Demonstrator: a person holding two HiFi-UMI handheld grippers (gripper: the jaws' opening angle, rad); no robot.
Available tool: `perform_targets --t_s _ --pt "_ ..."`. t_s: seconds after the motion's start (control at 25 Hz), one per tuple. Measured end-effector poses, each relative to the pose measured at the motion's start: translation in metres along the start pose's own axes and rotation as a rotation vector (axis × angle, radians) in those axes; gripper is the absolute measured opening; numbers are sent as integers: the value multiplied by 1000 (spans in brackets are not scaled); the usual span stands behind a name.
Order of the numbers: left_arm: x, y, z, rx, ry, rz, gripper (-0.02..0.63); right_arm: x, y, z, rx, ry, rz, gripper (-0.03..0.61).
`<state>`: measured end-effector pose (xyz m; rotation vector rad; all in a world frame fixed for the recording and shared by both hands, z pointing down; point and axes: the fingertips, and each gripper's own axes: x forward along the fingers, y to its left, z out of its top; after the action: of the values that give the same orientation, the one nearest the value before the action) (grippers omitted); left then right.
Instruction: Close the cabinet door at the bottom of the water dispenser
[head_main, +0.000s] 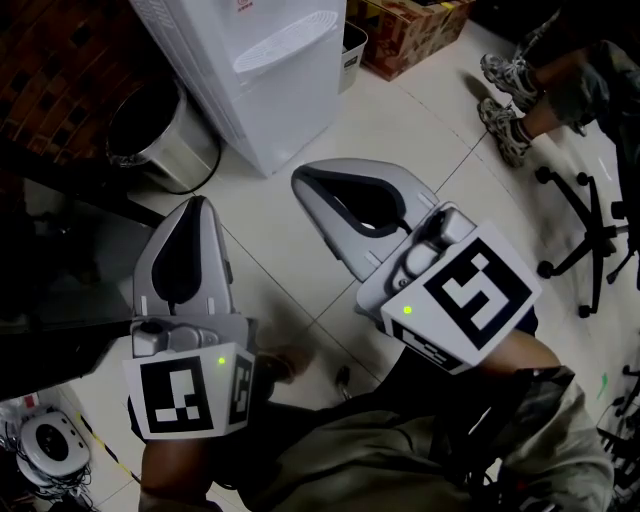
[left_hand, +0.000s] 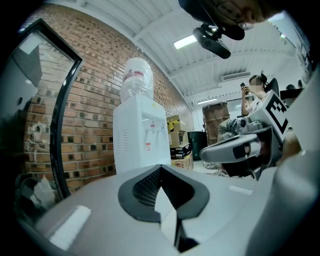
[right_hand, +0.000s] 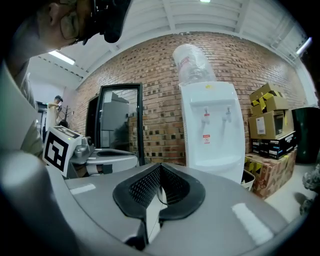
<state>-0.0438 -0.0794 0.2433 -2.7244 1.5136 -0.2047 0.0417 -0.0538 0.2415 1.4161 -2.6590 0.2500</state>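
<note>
The white water dispenser (head_main: 262, 82) stands on the tiled floor ahead of both grippers, with a clear bottle (right_hand: 191, 62) on top. Its two taps and drip tray show in the right gripper view. Its lower front, where the cabinet door is, is hidden behind the gripper bodies in both gripper views and cannot be made out from above. My left gripper (head_main: 197, 204) is shut and empty, pointing toward the dispenser's left side. My right gripper (head_main: 301, 179) is also shut and empty, a short way in front of the dispenser's base. Neither touches the dispenser.
A steel bin (head_main: 165, 138) stands left of the dispenser, a small white bin (head_main: 351, 55) and cardboard boxes (head_main: 415, 30) to its right. A seated person's feet (head_main: 505, 100) and an office chair base (head_main: 590, 235) are at the right. A black-framed glass cabinet (right_hand: 117, 120) lines the brick wall.
</note>
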Motion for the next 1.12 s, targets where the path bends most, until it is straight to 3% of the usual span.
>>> perform_targets --t_s 0.24,0.72,1.12 --pt "-9 4 5 2 -29 12 0 5 9 -14 -17 35 -8 0" --pt "-6 7 2 7 -21 16 0 9 16 -3 -15 9 24 0" --pt "-6 4 2 12 -18 13 0 6 9 -6 -26 38 -12 0"
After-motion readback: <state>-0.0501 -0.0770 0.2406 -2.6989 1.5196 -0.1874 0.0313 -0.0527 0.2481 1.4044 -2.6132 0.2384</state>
